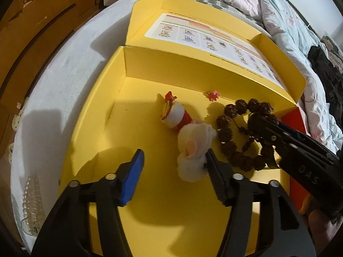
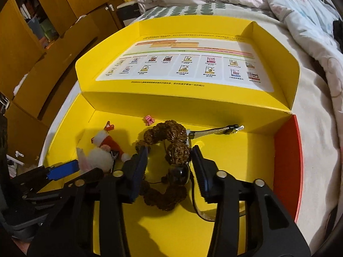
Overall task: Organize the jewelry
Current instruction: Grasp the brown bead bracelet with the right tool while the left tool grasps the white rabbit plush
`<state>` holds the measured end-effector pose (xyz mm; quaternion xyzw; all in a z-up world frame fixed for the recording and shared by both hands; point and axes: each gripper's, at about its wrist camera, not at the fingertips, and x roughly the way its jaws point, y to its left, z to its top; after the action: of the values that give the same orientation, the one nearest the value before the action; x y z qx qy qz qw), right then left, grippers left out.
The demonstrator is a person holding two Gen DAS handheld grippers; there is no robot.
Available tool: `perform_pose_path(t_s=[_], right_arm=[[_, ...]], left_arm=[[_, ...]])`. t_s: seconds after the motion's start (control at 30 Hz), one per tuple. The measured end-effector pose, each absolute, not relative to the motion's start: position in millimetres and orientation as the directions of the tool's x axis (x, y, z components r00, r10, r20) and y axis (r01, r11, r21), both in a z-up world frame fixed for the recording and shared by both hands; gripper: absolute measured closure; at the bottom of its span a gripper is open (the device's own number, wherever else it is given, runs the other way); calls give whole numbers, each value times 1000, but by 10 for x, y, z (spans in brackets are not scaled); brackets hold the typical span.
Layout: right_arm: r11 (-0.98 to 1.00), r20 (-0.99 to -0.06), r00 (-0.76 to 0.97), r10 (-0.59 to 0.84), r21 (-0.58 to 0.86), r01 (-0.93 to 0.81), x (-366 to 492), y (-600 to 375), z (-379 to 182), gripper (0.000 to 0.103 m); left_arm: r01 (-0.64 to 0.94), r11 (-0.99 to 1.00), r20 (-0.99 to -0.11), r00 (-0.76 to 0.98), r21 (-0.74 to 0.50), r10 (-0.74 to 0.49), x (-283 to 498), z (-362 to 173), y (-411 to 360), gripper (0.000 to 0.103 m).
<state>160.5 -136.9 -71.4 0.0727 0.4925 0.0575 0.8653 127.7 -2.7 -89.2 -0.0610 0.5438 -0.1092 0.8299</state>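
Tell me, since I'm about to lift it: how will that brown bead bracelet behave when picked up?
The bead bracelet looks strung on thin cord, so it will probably sag and dangle rather than hold its ring shape. Its knobbly beads should grip well between the right tongs. The round beads might roll if pushed.

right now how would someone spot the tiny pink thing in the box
Start at the open yellow cardboard box on the bed and follow its floor to the far wall below the raised lid. The small pink star-shaped charm lies there, just beyond the dark brown knobbly bead bracelet. It is the smallest piece and the only pink one; the orange-red clip beside it is larger.
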Motion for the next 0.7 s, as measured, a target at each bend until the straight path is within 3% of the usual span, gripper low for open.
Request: perform_pose_path(t_s=[0.07,0.13,0.27,0.7], right_arm=[[984,-845,509,165,177,-26,1599,-1366,-707,72],[986,-848,506,158,165,-31,1593,-1355,-703,77],[987,-847,507,158,158,-43,1582,-1325,-705,80],[981,-823,536,188,184,-62,1513,-1288,-457,83]], left_arm=[[122,969,-887,390,-215,-246,1270,-874,-38,53],[127,965,-884,389,-228,-260,1262,-859,-37,64],[133,959,-881,380,-251,-283,1271,-864,-34,75],[126,944,-859,392,-304,-329,1239,-766,40,78]])
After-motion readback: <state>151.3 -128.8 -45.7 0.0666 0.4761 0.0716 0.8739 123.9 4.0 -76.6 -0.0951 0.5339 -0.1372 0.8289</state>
